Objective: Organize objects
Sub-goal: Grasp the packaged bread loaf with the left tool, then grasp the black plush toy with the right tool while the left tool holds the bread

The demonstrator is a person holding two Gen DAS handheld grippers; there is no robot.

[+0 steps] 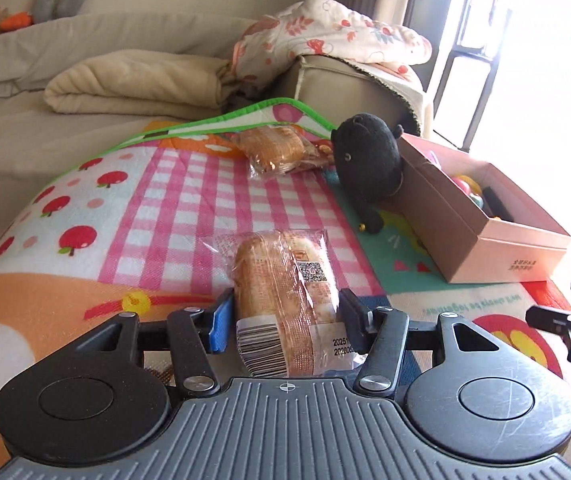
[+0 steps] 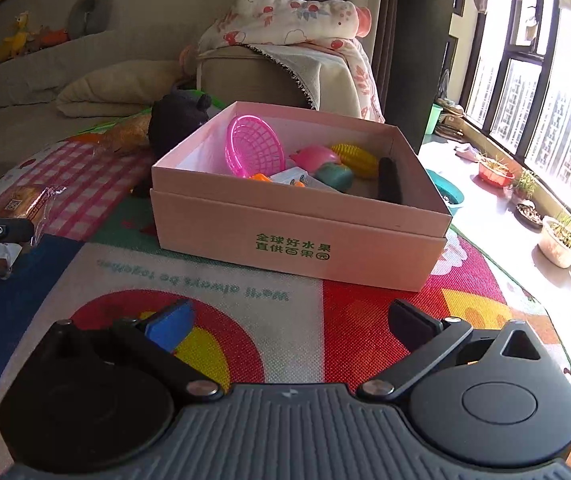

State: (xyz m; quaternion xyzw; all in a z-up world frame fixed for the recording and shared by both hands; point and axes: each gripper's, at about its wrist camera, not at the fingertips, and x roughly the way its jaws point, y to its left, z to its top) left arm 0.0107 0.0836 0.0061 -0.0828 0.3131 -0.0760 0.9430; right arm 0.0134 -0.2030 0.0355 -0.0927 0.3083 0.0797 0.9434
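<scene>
My left gripper (image 1: 283, 316) is shut on a wrapped bread loaf (image 1: 281, 284), its two pads pressing the packet's sides just above the play mat (image 1: 157, 208). A second wrapped bread (image 1: 275, 152) lies farther back on the mat, next to a black plush toy (image 1: 367, 164) that leans on the pink box (image 1: 497, 248). My right gripper (image 2: 291, 322) is open and empty, low over the mat in front of the pink box (image 2: 297, 236). The box holds a pink basket (image 2: 253, 148), a yellow toy corn (image 2: 355, 158) and several other toys. The held bread also shows at the right wrist view's left edge (image 2: 25, 204).
A beige sofa (image 1: 25, 128) with a folded blanket (image 1: 133, 84) and a floral quilt (image 1: 325, 36) lies behind the mat. Plant pots (image 2: 561, 240) line the window sill at the right. The right gripper shows at the left wrist view's right edge (image 1: 565, 320).
</scene>
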